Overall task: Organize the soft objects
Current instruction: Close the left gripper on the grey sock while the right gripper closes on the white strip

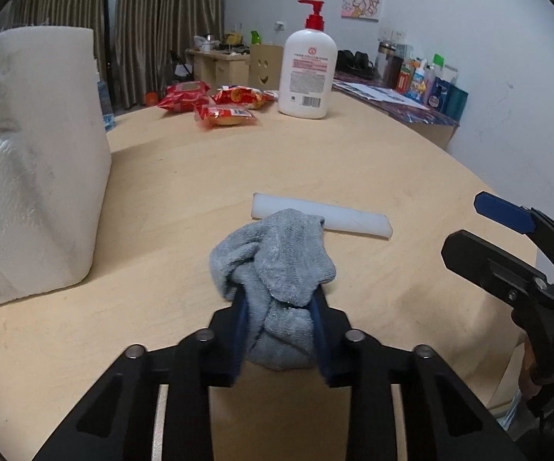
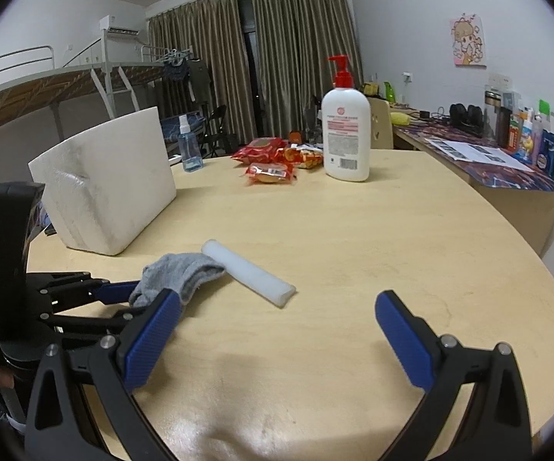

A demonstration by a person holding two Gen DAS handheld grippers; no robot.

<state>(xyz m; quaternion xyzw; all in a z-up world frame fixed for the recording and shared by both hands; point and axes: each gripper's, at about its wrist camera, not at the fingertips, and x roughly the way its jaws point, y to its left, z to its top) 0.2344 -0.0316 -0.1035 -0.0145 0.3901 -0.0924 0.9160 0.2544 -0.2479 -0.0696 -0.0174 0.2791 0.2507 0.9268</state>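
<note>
On a light wooden table (image 1: 354, 161), the left hand-held gripper (image 1: 279, 330) is clenched on a crumpled grey sock (image 1: 277, 261), whose far end drapes over a white foam roll (image 1: 354, 221). The right hand-held gripper (image 2: 277, 330) hovers with its blue pads (image 2: 152, 340) spread wide, grasping nothing. A white foam block (image 1: 35, 161) stands to the left, with a lotion pump bottle (image 1: 307, 73) and red snack packets (image 1: 208, 101) well beyond.

Left gripper (image 1: 281, 330) pinched tight, angled down; right gripper (image 2: 277, 340) spread wide
</note>
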